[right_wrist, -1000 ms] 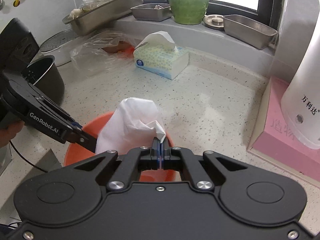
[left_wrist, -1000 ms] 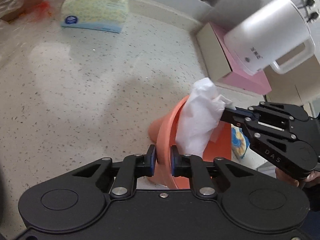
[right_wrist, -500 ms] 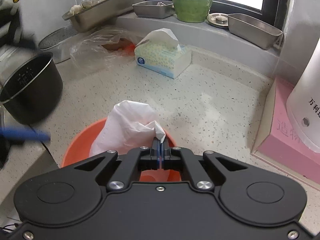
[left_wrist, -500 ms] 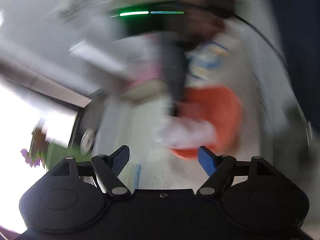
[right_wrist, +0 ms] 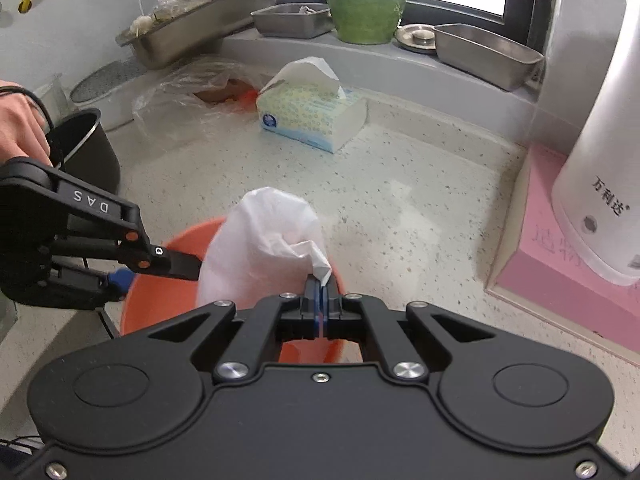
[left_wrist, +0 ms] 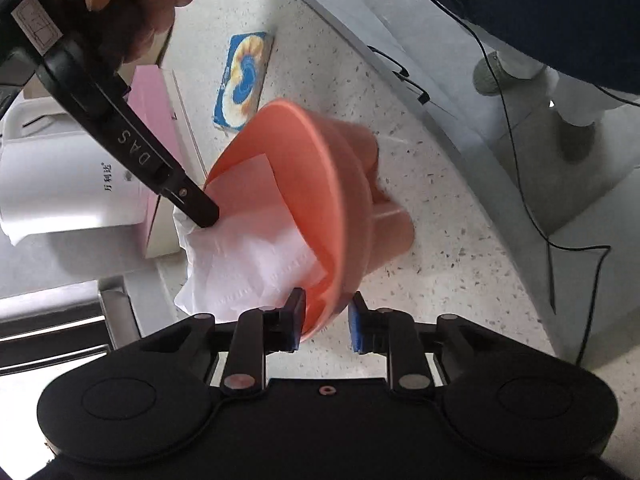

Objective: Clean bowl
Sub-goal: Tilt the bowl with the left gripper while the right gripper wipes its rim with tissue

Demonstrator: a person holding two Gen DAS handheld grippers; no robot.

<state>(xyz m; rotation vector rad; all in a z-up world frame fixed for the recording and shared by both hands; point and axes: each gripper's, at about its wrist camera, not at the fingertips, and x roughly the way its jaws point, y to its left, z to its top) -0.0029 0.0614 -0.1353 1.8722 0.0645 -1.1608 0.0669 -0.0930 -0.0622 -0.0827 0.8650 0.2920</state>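
Observation:
An orange plastic bowl (left_wrist: 320,184) rests on the speckled counter; it also shows in the right wrist view (right_wrist: 176,256). My left gripper (left_wrist: 325,320) has its blue pads on either side of the bowl's rim with small gaps, so it looks partly open around the rim. My right gripper (right_wrist: 321,292) is shut on a crumpled white tissue (right_wrist: 260,248) that sits inside the bowl; the tissue also shows in the left wrist view (left_wrist: 248,264). The left gripper shows at the bowl's left rim in the right wrist view (right_wrist: 152,264).
A tissue box (right_wrist: 308,116) lies at the back. A white kettle (right_wrist: 600,168) stands on a pink box (right_wrist: 560,256) at the right. A black pot (right_wrist: 88,148), a plastic bag (right_wrist: 192,92) and steel trays (right_wrist: 484,56) line the back. A blue-yellow sponge (left_wrist: 242,80) lies near the counter edge.
My left gripper let go of the bowl's rim, swung around fast, and now straddles the rim from another side. My right gripper stays shut on the tissue in the bowl.

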